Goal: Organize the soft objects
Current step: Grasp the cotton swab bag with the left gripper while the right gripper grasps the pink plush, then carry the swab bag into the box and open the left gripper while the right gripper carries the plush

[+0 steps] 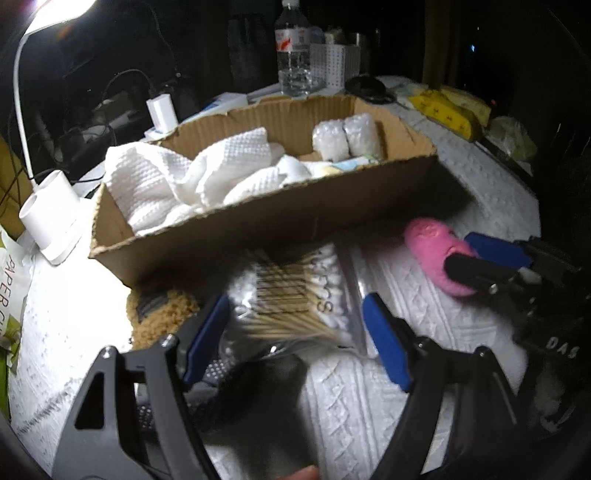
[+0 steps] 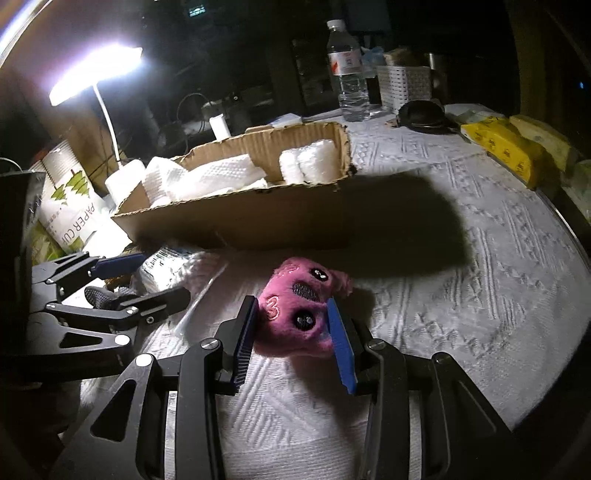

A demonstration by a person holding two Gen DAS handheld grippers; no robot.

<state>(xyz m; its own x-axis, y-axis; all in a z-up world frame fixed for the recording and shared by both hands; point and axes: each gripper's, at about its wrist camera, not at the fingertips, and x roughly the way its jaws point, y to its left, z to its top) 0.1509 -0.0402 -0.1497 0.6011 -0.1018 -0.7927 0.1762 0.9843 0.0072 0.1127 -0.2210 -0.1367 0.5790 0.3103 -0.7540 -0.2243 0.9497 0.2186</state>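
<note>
Right wrist view: your right gripper [image 2: 291, 325] clamps the fuzzy pink plush toy [image 2: 295, 306]; your left gripper [image 1: 295, 332] gapes over a clear cotton-swab bag [image 1: 295, 291].

Probably a home: cluttered table [image 2: 461, 229], desk lamp [image 2: 96, 66], water bottle [image 2: 349, 74]

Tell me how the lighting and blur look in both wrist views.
Left wrist view: desk lamp glare washes out the upper left corner, and the cotton swab bag is motion-blurred. Right wrist view: the lamp blooms white, the cardboard box casts a dark shadow rightward, and the pink plush toy stays fairly sharp.
</note>
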